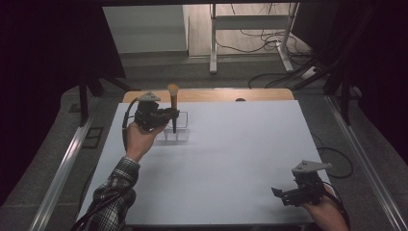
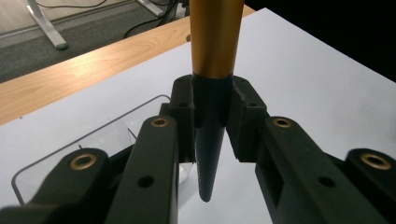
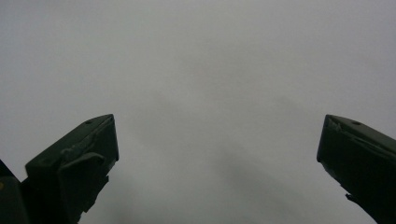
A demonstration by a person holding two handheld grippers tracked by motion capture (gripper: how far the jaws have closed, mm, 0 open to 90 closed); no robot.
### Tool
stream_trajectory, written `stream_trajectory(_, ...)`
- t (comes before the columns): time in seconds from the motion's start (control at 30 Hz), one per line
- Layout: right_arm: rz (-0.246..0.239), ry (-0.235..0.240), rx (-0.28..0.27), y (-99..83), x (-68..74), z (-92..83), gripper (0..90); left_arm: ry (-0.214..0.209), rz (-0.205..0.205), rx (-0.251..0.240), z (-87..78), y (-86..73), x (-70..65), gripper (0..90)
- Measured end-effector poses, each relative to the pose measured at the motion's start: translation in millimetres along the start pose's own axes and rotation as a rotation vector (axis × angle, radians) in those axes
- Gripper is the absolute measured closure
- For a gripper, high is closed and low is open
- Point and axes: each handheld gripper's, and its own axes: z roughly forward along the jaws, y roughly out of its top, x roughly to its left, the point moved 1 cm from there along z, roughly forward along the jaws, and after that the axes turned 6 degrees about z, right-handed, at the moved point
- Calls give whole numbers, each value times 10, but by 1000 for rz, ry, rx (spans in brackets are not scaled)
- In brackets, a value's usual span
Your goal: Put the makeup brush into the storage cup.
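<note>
Brush (image 1: 173,103) stands upright above the clear organizer (image 1: 176,132), clamped in the left gripper (image 1: 166,115). Left gripper view: jaws pinch the brush's dark handle; lower it straight down. Right gripper (image 3: 217,158) hangs open, well right of the organizer.

The brush (image 2: 212,93) in the left gripper view is cut off by the top edge, so its head is out of frame. The clear container (image 2: 93,135) is partly hidden behind the left gripper (image 2: 212,121), and the left edge crops it. In the high view the right hand (image 1: 327,211) runs off the near edge.
</note>
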Motion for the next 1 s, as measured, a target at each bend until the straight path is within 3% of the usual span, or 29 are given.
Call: stream_trajectory(1.0,1,14,-1,-2,-10,-1,0,42,-4,-38,189,193,143,743)
